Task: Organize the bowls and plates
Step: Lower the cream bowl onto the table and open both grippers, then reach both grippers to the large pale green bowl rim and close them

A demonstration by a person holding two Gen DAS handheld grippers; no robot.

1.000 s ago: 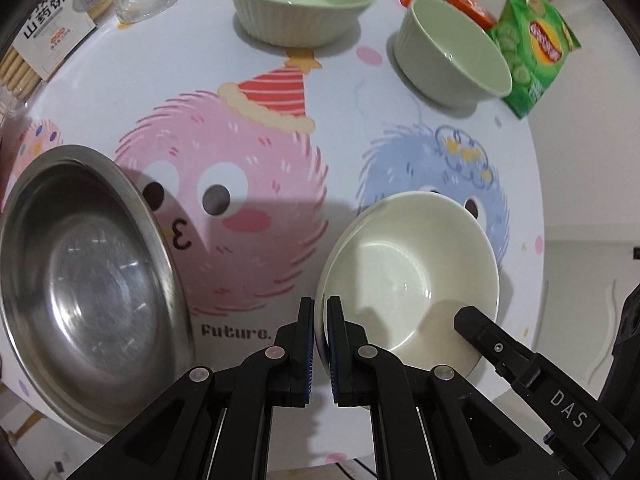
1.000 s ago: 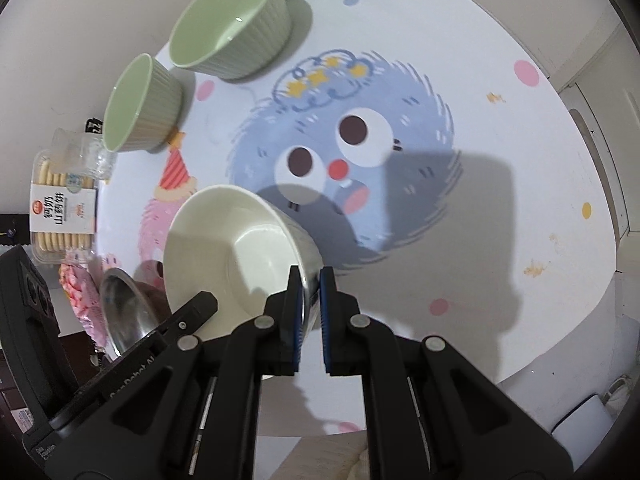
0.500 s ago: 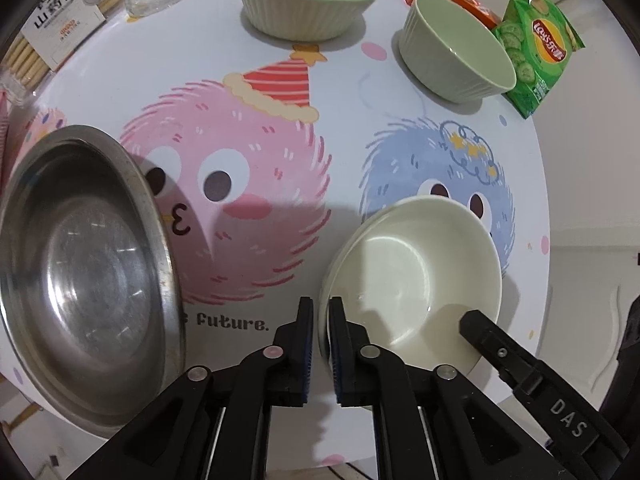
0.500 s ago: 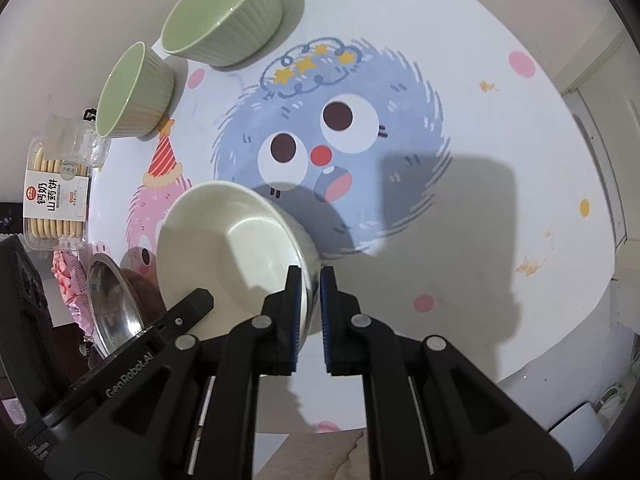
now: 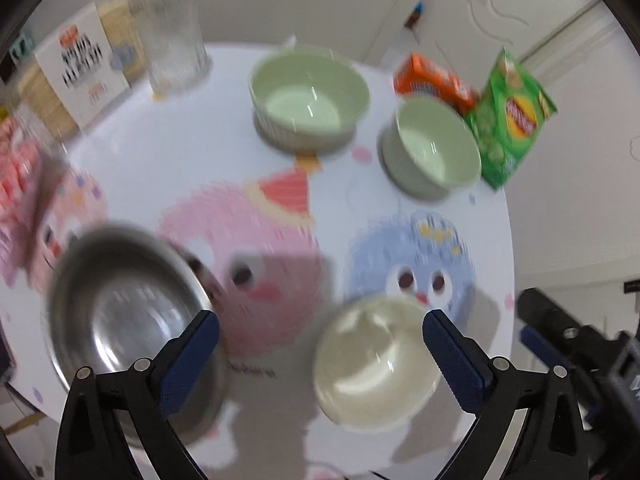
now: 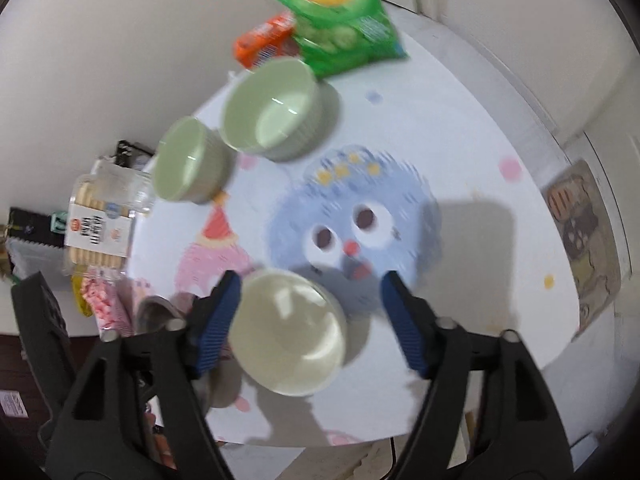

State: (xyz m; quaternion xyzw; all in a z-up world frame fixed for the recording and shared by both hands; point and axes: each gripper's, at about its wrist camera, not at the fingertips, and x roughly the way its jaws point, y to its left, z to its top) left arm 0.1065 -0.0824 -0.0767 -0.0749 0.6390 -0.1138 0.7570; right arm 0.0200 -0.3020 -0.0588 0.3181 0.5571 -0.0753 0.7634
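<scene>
A cream bowl (image 5: 376,364) (image 6: 288,332) rests on the round cartoon-print table (image 5: 224,136), near its front edge. My left gripper (image 5: 318,330) hangs above it, jaws opening wide, pads clear of the rim. My right gripper (image 6: 311,286) is also above the bowl with its jaws opening, touching nothing. A steel bowl (image 5: 128,312) (image 6: 156,308) lies left of the cream one. Two pale green ribbed bowls, a wide one (image 5: 308,100) (image 6: 188,160) and a smaller one (image 5: 436,144) (image 6: 276,108), stand at the far side. The picture is motion-blurred.
A glass (image 5: 176,52) and a biscuit box (image 5: 80,68) (image 6: 100,220) stand at the far left. A green chips bag (image 5: 512,116) (image 6: 336,12) and an orange pack (image 5: 432,76) (image 6: 264,40) lie behind the green bowls. Pink wrapped snacks (image 5: 16,184) sit at the left edge.
Both grippers were shut on the cream bowl's rim; now both have let go, opened wide and risen. The bowl stays on the table.
</scene>
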